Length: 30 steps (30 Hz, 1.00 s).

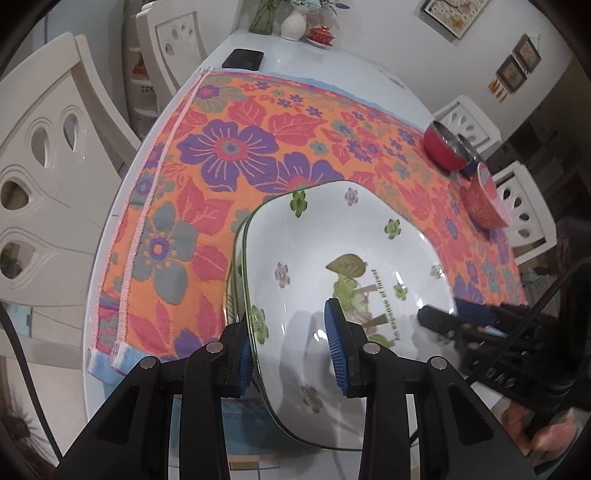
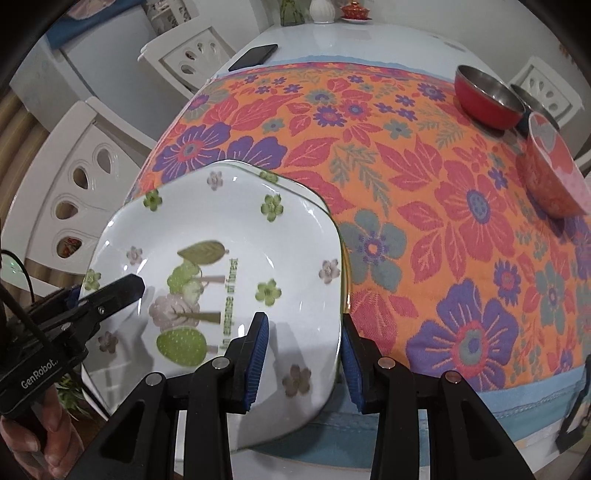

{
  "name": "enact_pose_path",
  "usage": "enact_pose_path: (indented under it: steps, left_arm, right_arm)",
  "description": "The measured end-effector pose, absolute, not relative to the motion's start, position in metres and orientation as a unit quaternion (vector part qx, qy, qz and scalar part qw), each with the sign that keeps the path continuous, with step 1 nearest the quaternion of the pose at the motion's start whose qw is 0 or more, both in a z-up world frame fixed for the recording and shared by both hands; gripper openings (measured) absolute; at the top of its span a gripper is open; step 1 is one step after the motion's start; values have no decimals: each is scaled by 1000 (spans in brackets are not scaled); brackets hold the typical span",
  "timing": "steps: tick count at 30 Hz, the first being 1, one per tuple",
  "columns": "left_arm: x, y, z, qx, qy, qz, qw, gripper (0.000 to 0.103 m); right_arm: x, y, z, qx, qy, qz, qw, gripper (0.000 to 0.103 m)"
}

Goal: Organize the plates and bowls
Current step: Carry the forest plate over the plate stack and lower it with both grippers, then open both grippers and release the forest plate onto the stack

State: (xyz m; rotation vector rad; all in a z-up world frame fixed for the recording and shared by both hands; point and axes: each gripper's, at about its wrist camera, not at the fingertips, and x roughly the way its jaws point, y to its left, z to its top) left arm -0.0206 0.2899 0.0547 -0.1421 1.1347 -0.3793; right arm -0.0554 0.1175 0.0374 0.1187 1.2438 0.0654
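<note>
A white square plate (image 1: 332,236) (image 2: 229,229) with green flowers and a forest print hangs tilted over the table's near edge. My left gripper (image 1: 291,358) is shut on its left rim, one blue pad outside and one inside. My right gripper (image 2: 304,354) is shut on the opposite rim. Each gripper shows in the other's view, the right gripper (image 1: 443,317) and the left gripper (image 2: 125,288). A second, matching plate rim (image 2: 275,177) peeks out just beneath; whether it is held too I cannot tell. A red steel-lined bowl (image 1: 447,147) (image 2: 487,98) and an orange patterned bowl (image 1: 484,206) (image 2: 554,173) sit at the far right.
A floral orange cloth (image 1: 221,147) (image 2: 424,184) covers the white table. A dark phone (image 1: 243,59) (image 2: 255,57) lies at the far edge, with a white vase (image 1: 293,24) and a red lidded cup (image 1: 321,35) behind it. White chairs (image 1: 48,177) (image 2: 85,184) stand on the left, and another chair (image 1: 524,210) on the right.
</note>
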Motion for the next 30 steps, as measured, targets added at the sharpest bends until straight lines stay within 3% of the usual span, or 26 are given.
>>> enact_pose_path:
  steps: [30]
  left_arm:
    - [-11, 278, 61, 28, 559, -124, 819, 35]
  right_arm:
    - [-52, 126, 37, 33, 601, 24, 798, 39]
